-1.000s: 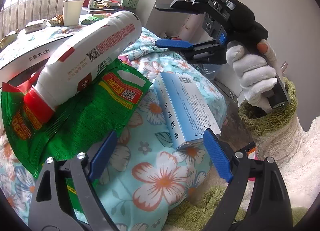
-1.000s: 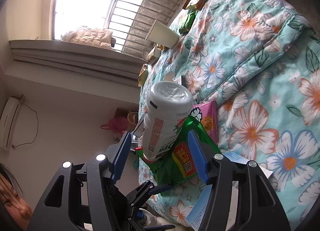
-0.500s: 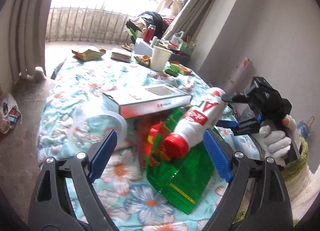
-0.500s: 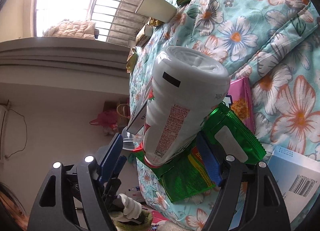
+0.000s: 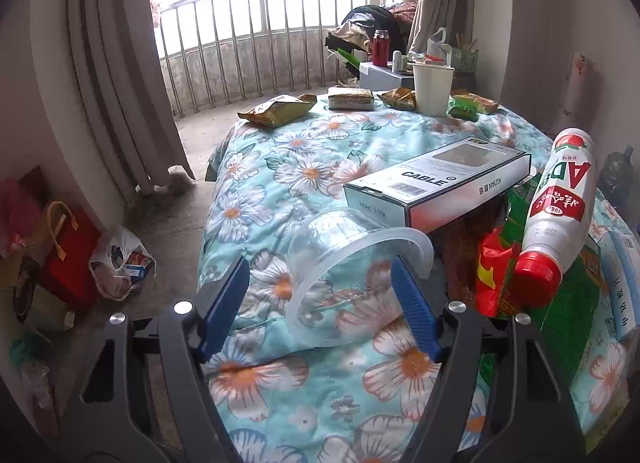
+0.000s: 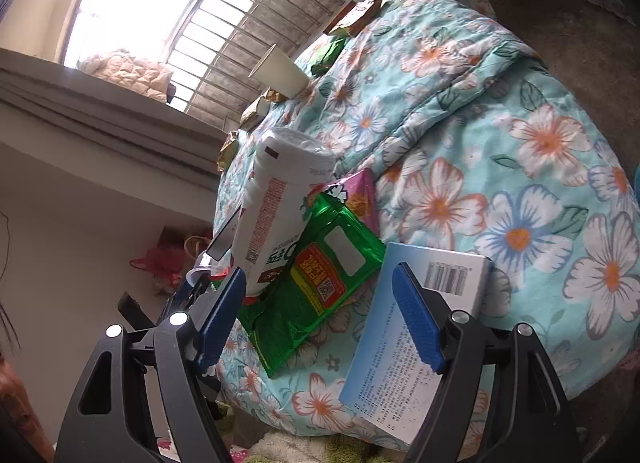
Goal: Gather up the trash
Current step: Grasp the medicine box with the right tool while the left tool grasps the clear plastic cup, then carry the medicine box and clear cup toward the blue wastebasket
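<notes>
Both grippers, left and right, are spread wide and hold nothing. No trash appears collected: cup, bottle, wrapper and boxes remain on the quilt.

Table under floral quilt. Landmark: CABLE box, lying flat. Clear plastic cup on its side just in front of it. Green snack bag beside it, white bottle resting on top. Paper cup and snack wrappers well behind, at far edge. Blue-white carton beyond the green bag.
</notes>
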### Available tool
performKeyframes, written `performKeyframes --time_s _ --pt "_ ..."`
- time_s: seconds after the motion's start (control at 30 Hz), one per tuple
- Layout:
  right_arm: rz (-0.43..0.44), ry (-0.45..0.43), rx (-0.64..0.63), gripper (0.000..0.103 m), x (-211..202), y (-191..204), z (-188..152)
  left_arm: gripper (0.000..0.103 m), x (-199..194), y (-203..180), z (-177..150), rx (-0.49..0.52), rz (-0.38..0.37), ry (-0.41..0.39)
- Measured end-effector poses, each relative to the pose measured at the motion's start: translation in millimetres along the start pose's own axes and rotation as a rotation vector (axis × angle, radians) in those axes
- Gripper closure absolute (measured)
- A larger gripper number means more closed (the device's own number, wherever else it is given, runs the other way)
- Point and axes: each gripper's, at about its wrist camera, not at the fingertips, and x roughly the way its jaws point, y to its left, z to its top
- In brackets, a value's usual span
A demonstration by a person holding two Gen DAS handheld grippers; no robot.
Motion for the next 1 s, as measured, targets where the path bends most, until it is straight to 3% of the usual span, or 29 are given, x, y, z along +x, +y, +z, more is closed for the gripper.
performKeyframes --time_s 0.07,0.2,0.4,0.57,0.77,1.0 --pt "-0.034 -0.004 0.061 0.029 -6.2 -21.3 -7.2 0.049 8.3 4.5 -1.5 -0.039 0.004 0.024" --pt "-0.007 0.037 0.16 0.029 0.9 -52.5 -26.9 0.076 19.5 16.8 -2.8 -0.134 -0.017 0.068" --pt "0.062 0.068 0.192 0.029 20.9 -63.0 -34.5 0.094 12.9 29.7 -2.5 -0.198 -0.024 0.073" --pt "0.092 0.067 0.163 0.033 41.7 -46.9 -36.3 0.098 -5.4 33.0 -2.0 -0.223 -0.029 0.04" --pt "0.089 0.039 0.194 0.058 42.1 -54.7 -40.0 0.098 -25.5 28.0 -2.2 -0.225 -0.048 0.012" --pt "0.173 0.014 0.251 0.065 30.1 -72.8 -47.0 0.099 -49.2 18.1 2.9 -0.204 -0.058 -0.016"
